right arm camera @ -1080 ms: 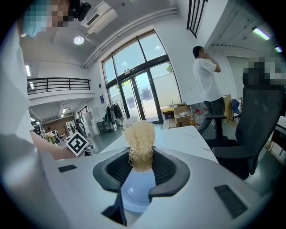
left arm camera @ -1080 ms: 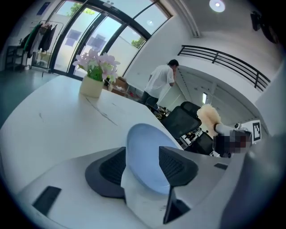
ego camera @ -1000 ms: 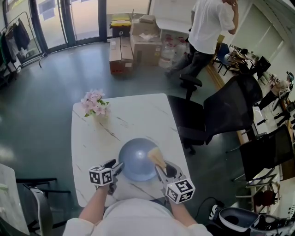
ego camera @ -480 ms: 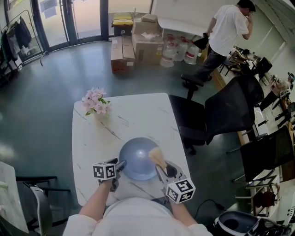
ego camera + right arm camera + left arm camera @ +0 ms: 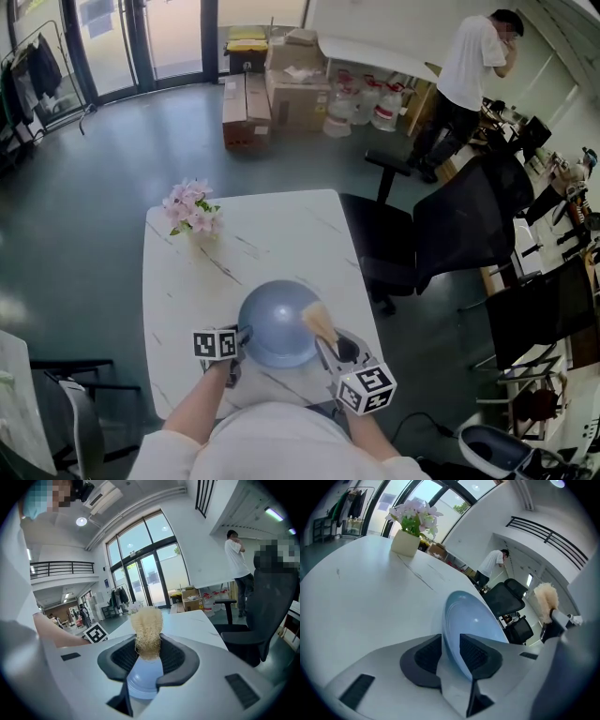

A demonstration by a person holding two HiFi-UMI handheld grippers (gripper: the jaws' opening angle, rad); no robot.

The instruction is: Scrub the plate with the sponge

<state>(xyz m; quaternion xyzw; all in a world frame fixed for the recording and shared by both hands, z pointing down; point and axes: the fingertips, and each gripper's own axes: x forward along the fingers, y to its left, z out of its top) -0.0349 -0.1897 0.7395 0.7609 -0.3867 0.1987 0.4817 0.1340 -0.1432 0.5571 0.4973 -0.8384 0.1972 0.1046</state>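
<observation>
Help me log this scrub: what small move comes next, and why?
Probably lower the right claw so its sponge presses on the plate. The left claw has just been closing around the plate's rim and seems to pinch it; the sponge hangs over the plate's right side.

bright, even daylight; fisheye views vignette darkly.

Pink flowers stand on the white table.
</observation>
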